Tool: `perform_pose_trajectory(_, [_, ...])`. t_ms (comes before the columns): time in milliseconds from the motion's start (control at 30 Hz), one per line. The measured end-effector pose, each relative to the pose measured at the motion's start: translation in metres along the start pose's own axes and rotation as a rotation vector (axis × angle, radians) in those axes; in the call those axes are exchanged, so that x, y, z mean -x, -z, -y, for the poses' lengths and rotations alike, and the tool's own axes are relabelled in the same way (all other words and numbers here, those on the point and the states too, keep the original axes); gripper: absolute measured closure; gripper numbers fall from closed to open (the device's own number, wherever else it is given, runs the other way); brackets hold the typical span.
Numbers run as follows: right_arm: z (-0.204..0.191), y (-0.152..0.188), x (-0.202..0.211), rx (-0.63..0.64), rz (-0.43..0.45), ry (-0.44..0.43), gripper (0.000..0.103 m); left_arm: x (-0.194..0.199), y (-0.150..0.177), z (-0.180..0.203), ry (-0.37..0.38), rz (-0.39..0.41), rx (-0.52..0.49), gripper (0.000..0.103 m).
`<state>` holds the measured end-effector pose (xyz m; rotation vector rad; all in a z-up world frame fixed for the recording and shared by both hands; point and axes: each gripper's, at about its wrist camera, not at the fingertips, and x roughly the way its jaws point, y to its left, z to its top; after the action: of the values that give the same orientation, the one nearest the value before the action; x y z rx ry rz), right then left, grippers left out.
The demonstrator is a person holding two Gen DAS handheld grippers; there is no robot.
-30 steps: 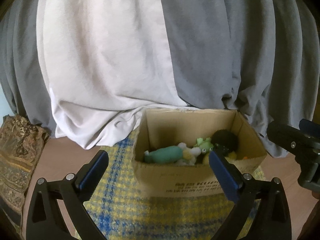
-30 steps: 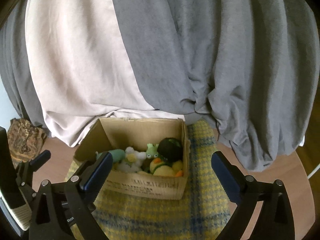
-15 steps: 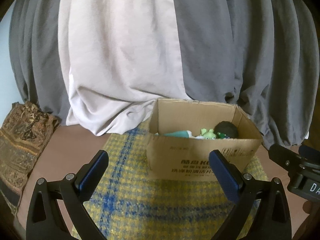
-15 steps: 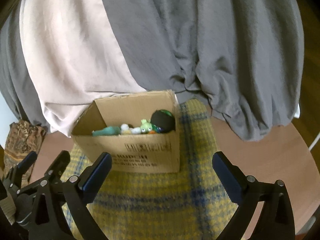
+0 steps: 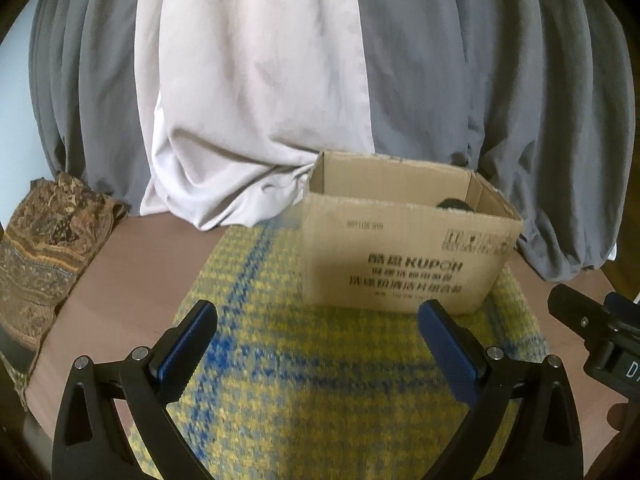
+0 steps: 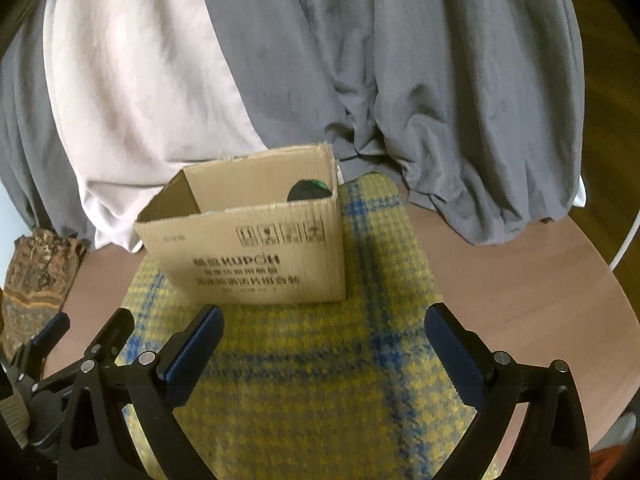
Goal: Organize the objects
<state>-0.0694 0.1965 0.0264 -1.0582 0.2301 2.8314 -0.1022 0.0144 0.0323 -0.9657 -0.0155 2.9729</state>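
A brown cardboard box (image 5: 400,264) printed with "KUPON" stands on a yellow and blue plaid cloth (image 5: 320,380); it also shows in the right wrist view (image 6: 256,256). Only the top of a dark round toy (image 6: 309,189) shows over its rim; the other contents are hidden. My left gripper (image 5: 318,346) is open and empty, low over the cloth in front of the box. My right gripper (image 6: 324,350) is open and empty, also in front of the box. The right gripper shows at the right edge of the left view (image 5: 592,332).
Grey and white draped fabric (image 5: 256,80) hangs behind the box. A patterned brown cloth (image 5: 40,256) lies at the left edge of the brown round table (image 6: 520,280). A white cable (image 6: 628,244) runs at the far right.
Both grippers have pulled back and dropped lower. The box now looks farther and is seen from the side, so the toys inside have gone out of sight. Both grippers stay open.
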Motion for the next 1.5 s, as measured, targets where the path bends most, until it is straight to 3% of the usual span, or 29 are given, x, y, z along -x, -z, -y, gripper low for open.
perform_pose_trajectory(733, [0.009,0.057,0.008,-0.017,-0.065,-0.012,0.002,0.017,0.050,-0.011,0.003,-0.042,0.039,0.001])
perform_pose_trajectory(1500, [0.014,0.101,0.022,-0.017,-0.141,0.050,0.002,0.033,0.098,-0.024,-0.069,-0.143,0.064,0.001])
